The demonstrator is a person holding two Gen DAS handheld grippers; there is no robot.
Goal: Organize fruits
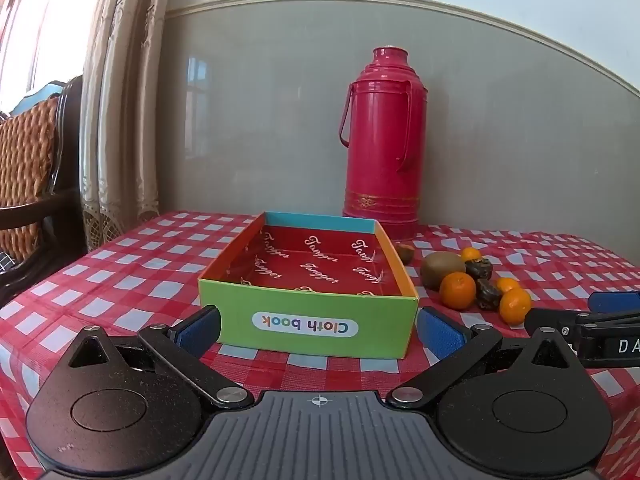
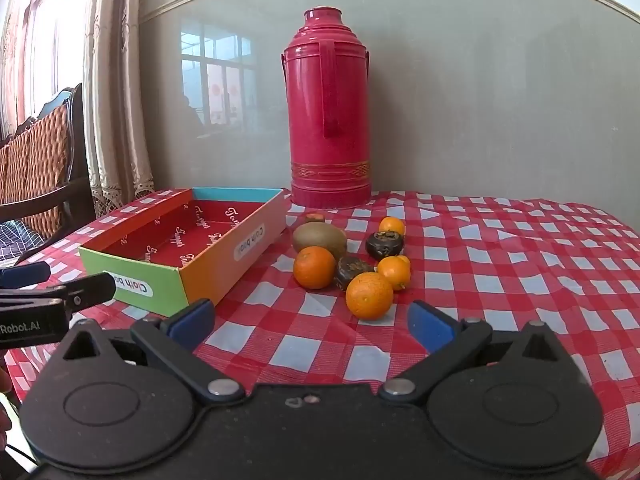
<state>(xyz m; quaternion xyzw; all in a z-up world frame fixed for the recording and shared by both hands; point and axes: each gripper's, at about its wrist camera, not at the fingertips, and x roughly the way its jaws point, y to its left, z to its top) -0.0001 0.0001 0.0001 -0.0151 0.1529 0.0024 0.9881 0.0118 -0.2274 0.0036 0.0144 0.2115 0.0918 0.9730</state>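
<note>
A small brown fruit [image 1: 406, 253] sits half hidden behind the box [image 1: 312, 332] wall.

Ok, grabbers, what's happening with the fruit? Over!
Left gripper and right gripper open, empty. Fruit loose on cloth beside box; box empty. Nothing in the way.

The box [image 1: 308, 320] has a white sticker on its green end wall that says "Cloth book", upside down from the left wrist view. There's another of those stickers on the orange long side, seen from the right wrist, partly readable. The red lining inside is covered with a repeating script word, looks like "Tangger". The other gripper's body shows "D A" in one view and "Robot.AI" in the other.
</note>
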